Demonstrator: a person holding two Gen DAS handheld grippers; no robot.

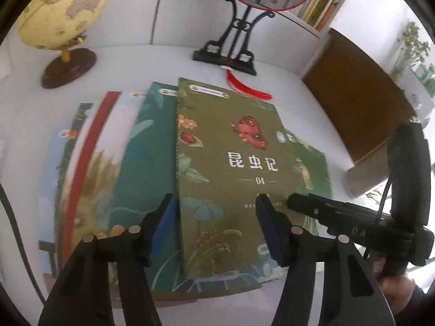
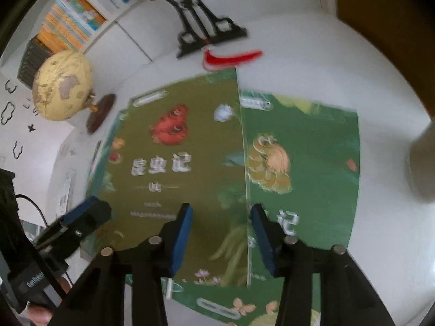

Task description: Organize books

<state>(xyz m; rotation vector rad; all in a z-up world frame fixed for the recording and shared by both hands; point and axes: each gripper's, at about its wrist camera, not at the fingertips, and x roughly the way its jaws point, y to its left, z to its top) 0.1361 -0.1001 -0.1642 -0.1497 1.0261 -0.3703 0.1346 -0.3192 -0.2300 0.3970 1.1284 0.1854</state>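
Several thin paperback books lie flat and overlapping on the white counter (image 1: 299, 103). On top sits the olive-green insect book with a red moth and white title (image 1: 228, 163), its cover facing up. Left of it, fanned out beneath: a teal leaf-patterned book (image 1: 152, 157) and a white book with a red stripe (image 1: 89, 149). Right of it, partly underneath, a brighter green book with a yellow scaly insect (image 2: 304, 157).

Left gripper (image 1: 216, 212), black with blue pads, hovers over the olive book's lower left part, jaws roughly half open, one pad (image 1: 165, 217) at the book's left edge; contact looks unlikely but view isn't clear enough to be sure. Right gripper (image 2: 221, 217) straddles the olive book's right edge, jaws partly open, holding nothing.

Behind the books: a cream globe on a dark wooden base (image 1: 65, 16), a black ornamental stand (image 1: 231, 49) and its red tassel (image 1: 250, 88).
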